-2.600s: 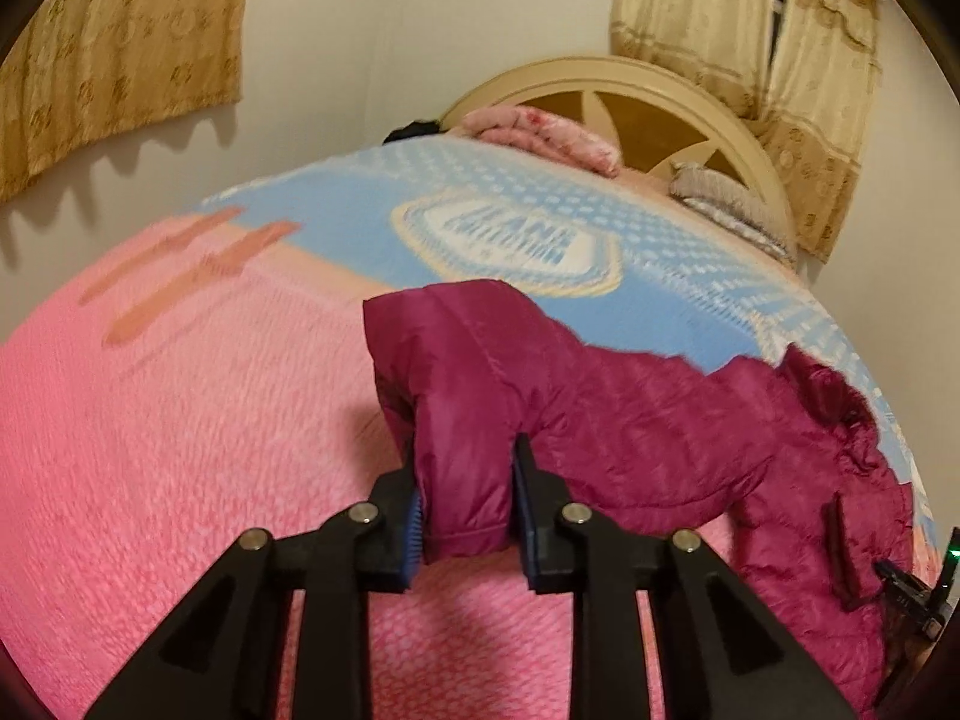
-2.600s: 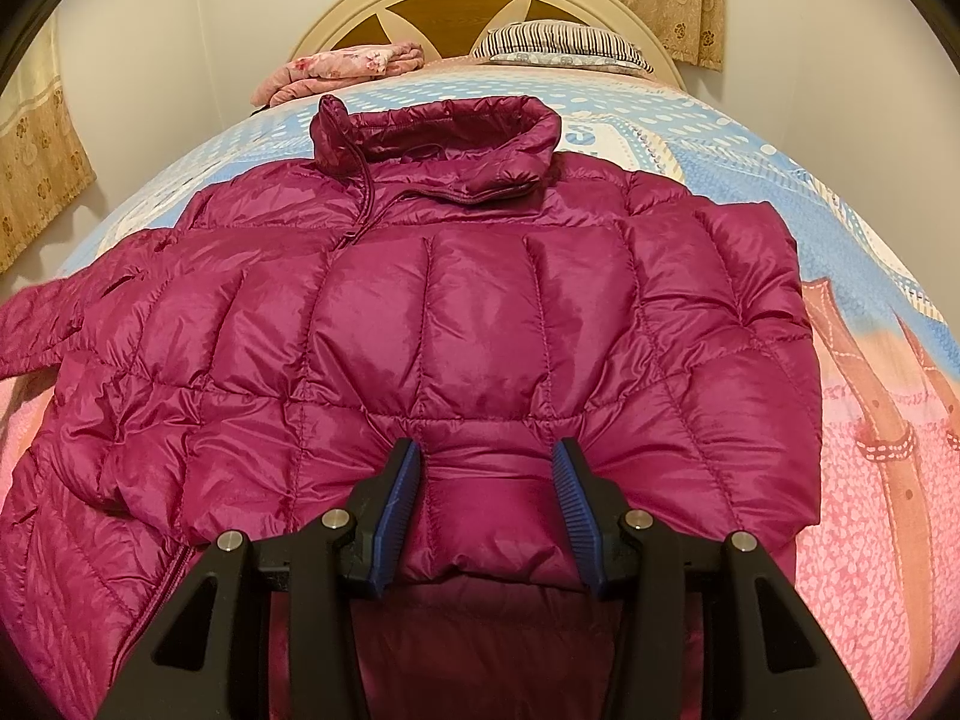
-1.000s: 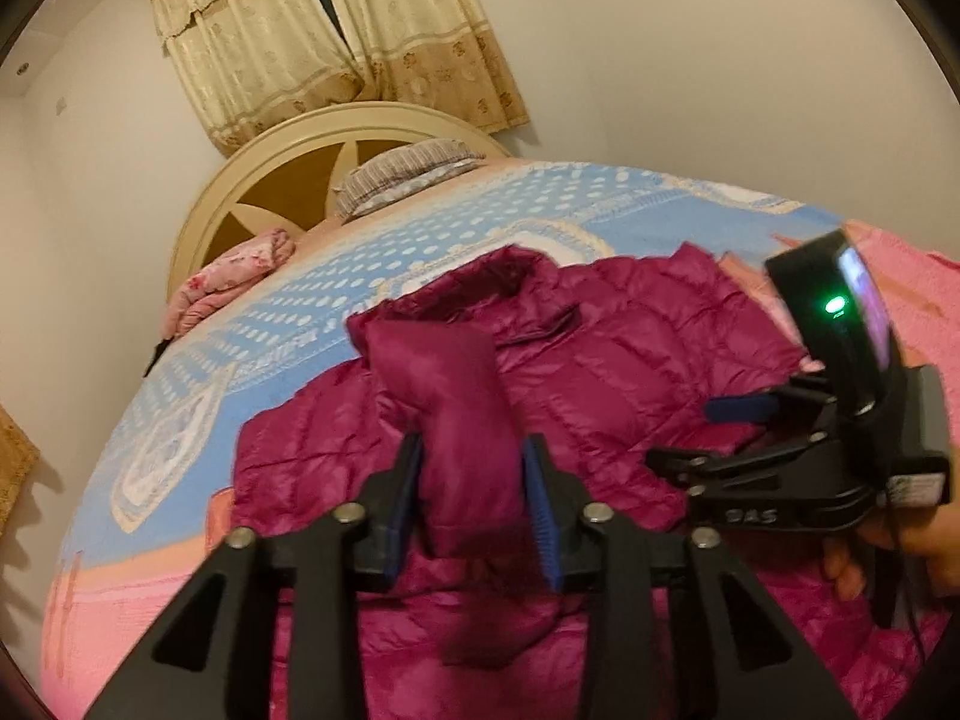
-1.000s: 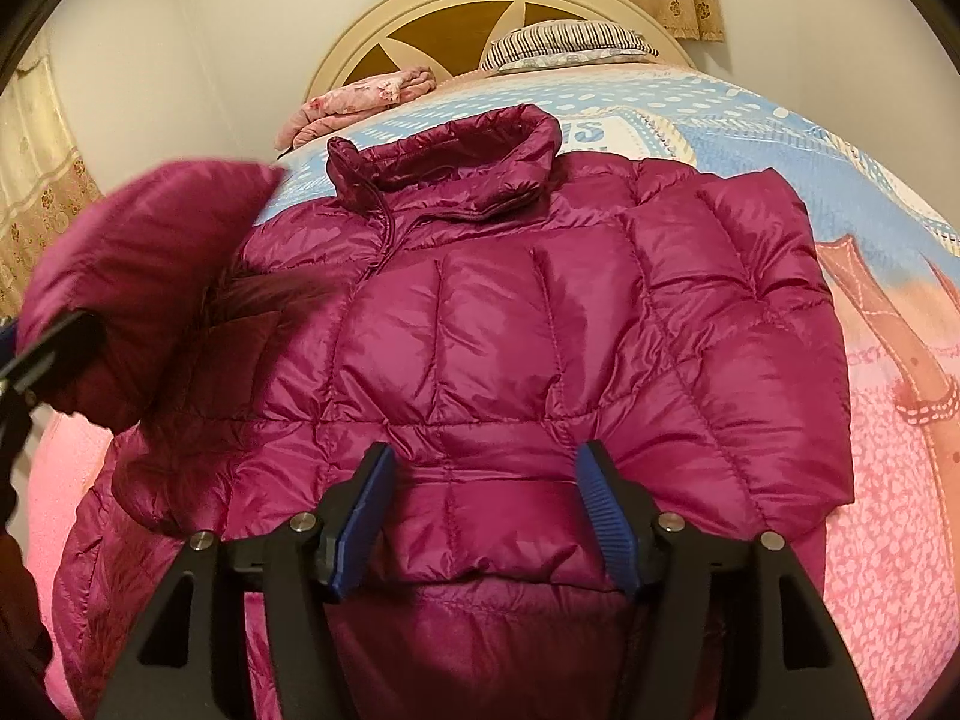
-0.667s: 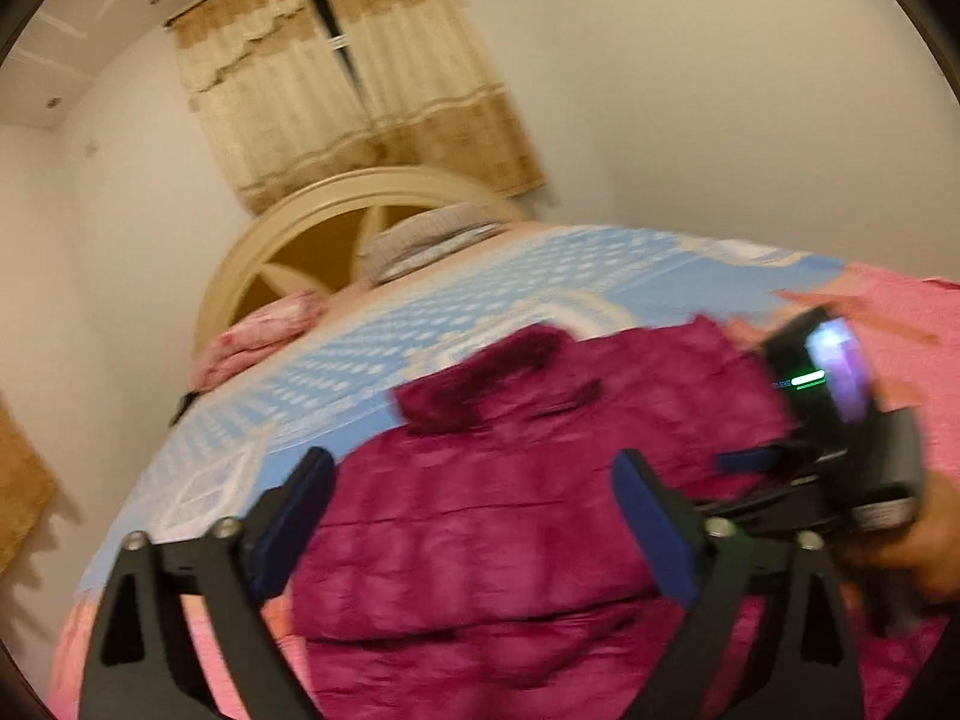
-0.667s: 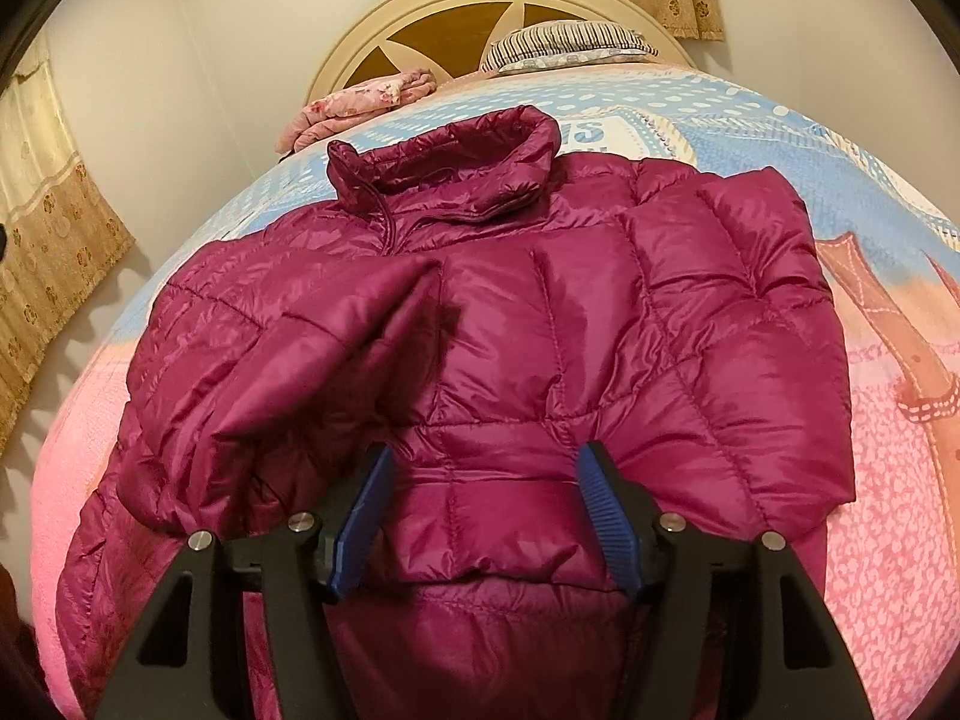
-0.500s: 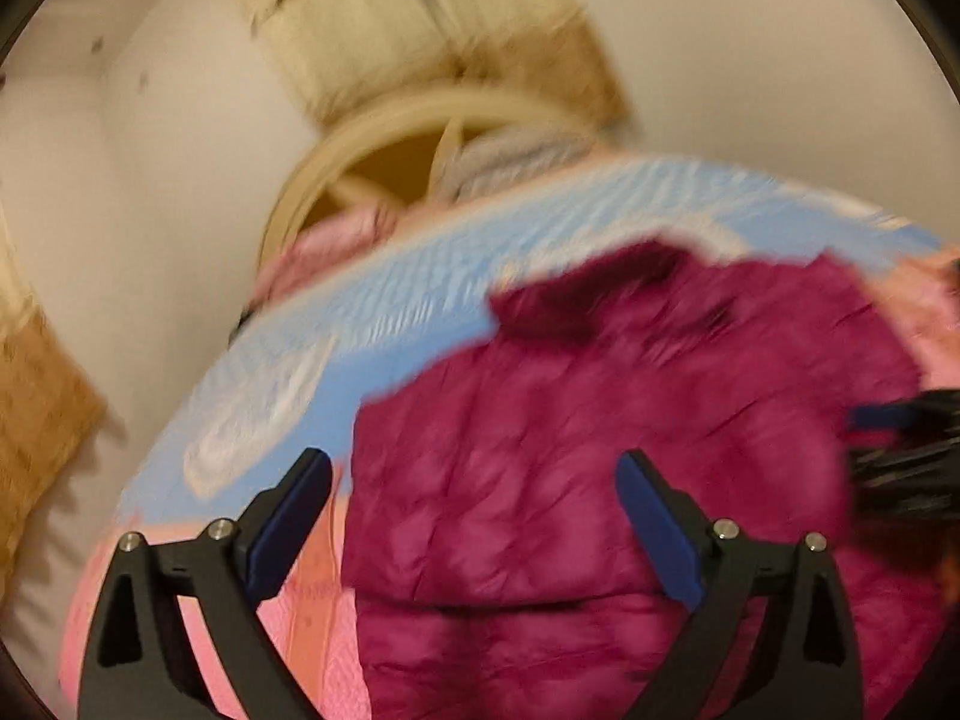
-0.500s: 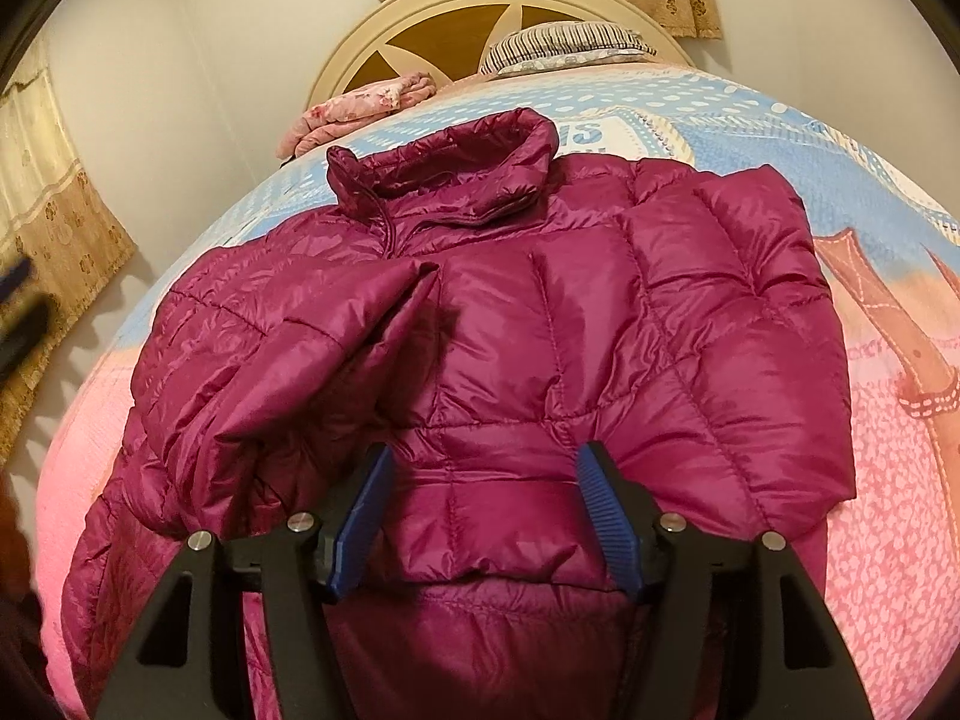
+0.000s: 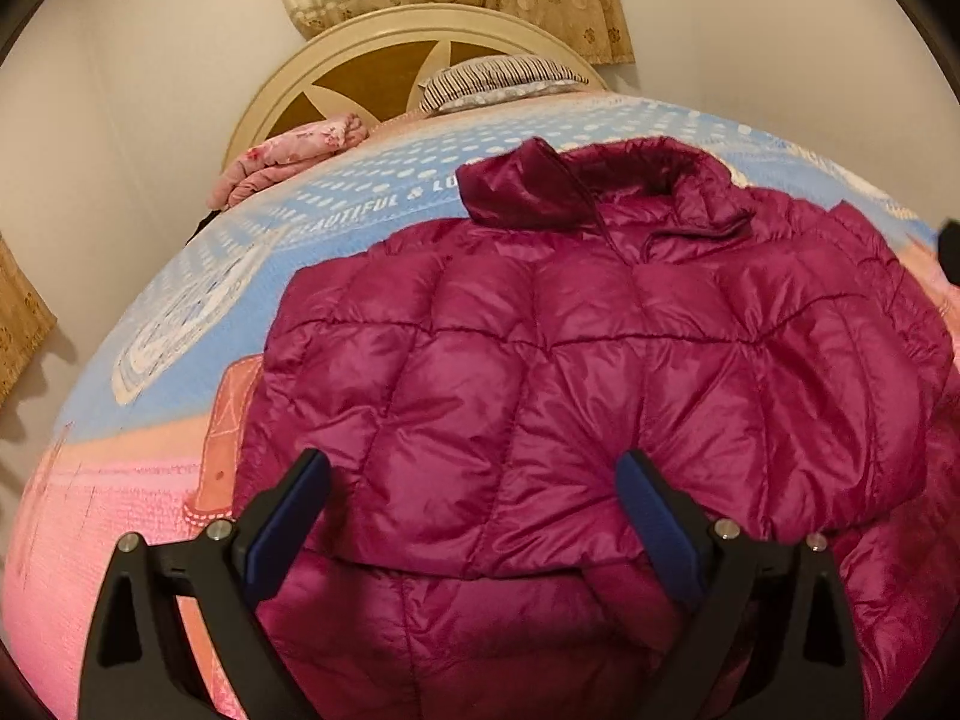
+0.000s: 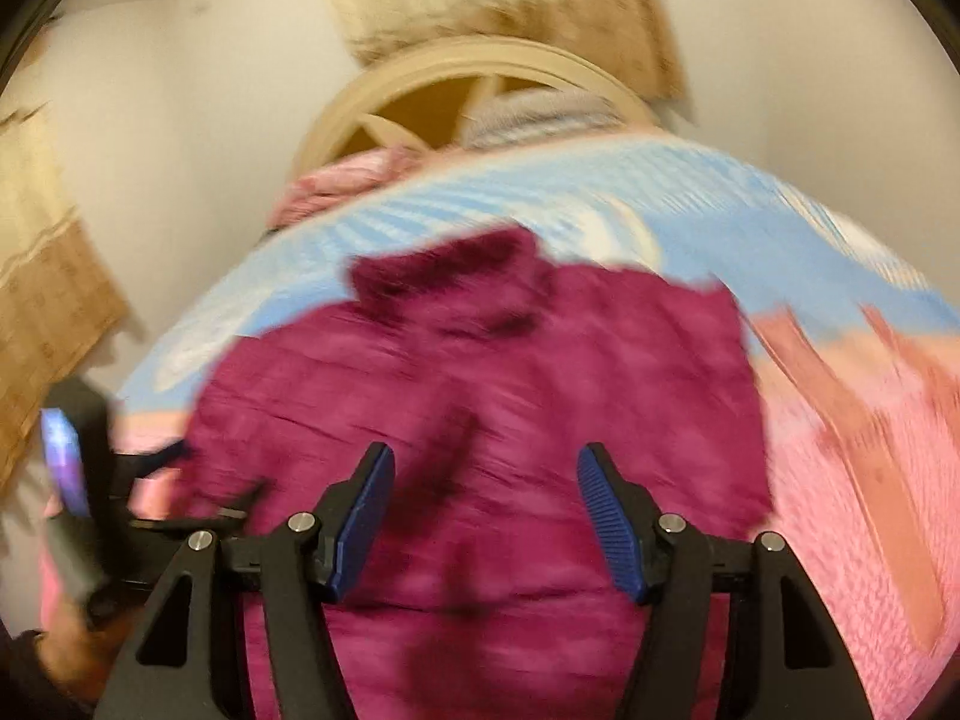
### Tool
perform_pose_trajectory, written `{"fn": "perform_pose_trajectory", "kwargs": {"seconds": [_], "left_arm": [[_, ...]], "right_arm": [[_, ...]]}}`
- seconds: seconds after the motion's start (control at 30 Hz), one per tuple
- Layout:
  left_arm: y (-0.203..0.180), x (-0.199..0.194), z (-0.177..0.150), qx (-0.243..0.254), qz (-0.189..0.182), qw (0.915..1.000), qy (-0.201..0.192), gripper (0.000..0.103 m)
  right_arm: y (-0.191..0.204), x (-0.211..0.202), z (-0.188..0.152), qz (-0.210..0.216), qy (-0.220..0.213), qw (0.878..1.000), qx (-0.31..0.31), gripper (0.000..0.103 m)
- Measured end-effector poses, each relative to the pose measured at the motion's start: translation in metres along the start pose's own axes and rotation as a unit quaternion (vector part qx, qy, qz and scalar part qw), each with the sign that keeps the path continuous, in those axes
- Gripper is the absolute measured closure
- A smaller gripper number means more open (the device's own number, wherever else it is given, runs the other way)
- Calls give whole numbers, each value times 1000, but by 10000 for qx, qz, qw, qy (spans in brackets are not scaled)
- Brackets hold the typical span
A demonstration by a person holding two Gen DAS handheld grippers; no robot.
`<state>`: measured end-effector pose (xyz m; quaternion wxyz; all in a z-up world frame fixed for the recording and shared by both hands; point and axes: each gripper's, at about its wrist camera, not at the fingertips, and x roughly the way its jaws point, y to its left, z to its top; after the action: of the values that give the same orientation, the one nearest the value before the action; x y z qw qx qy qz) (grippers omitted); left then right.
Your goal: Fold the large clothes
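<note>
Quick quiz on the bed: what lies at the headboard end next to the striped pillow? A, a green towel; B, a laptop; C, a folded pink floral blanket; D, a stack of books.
C: the left wrist view shows a folded pink floral blanket beside the striped pillow, against the headboard.

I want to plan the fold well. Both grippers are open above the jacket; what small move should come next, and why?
Probably lower the left gripper onto the jacket hem just below it and close. Its jaws stand wide, empty, and one sleeve already lies folded across the front. The right gripper view is blurred.
</note>
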<state>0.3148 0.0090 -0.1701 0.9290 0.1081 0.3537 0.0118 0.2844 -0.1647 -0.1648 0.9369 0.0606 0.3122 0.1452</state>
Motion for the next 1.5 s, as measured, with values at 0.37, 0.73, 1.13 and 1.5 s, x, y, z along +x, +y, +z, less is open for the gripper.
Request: {"fn": "perform_pose_trajectory", "kwargs": {"seconds": [0.37, 0.73, 1.13, 1.5], "left_arm": [[52, -24, 33, -640, 42, 9960, -625, 1], [22, 79, 45, -768, -191, 9955, 513, 0], [21, 98, 34, -907, -361, 9916, 854, 0], [22, 102, 34, -932, -392, 9909, 883, 0]], "right_arm": [[20, 81, -31, 399, 1053, 9933, -271, 64], [12, 87, -46, 505, 988, 9938, -104, 64], [14, 90, -48, 438, 1004, 9938, -177, 64], [15, 90, -48, 387, 1021, 9938, -225, 64]]}}
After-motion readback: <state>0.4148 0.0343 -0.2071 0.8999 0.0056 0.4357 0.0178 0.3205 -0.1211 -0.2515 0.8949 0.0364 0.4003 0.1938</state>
